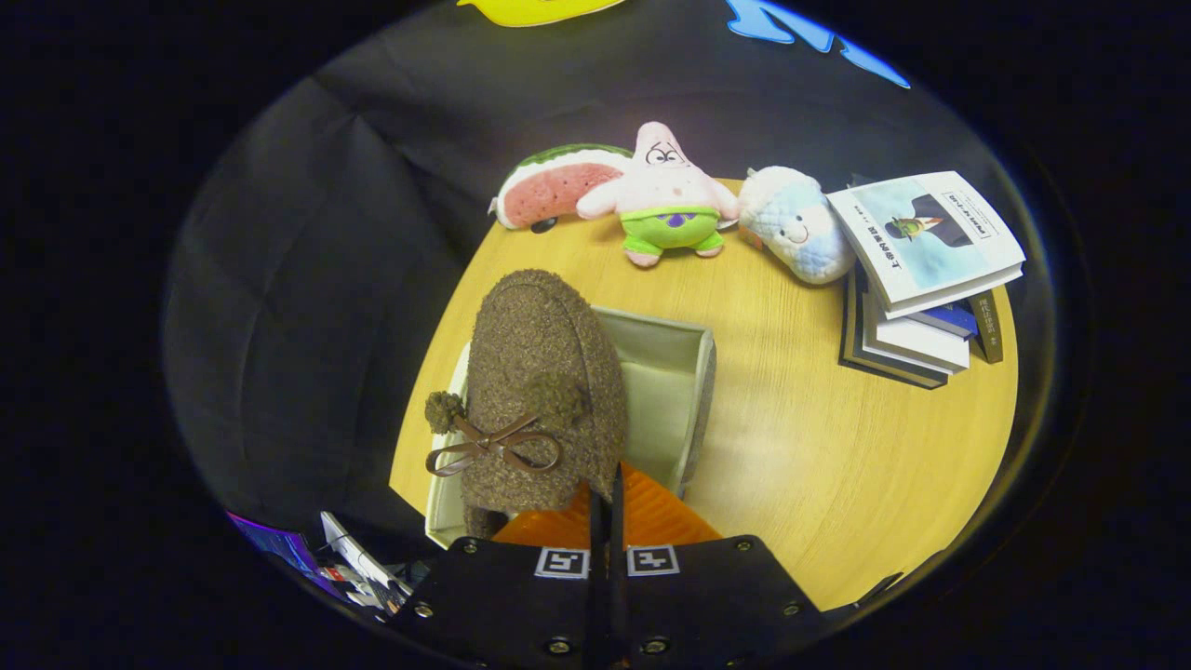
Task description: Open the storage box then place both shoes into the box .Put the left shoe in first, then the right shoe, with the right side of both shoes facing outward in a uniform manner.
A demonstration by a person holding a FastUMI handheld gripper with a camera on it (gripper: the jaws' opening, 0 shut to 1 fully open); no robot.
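Gripper (605, 498) fingers pinched nearly together on the fuzzy brown slipper's (544, 391) heel rim over the open storage box (693, 372); looks light, soft, floppy; I'd grip the stiffer heel.

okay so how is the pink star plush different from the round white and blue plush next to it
The pink star plush is pointed and star-shaped; the white and blue plush is rounded and quilted. The star sits upright with green shorts; the other lies tipped against the stack of books. Both are soft toys on the wooden table, far beyond the claw, which holds the brown shoe.
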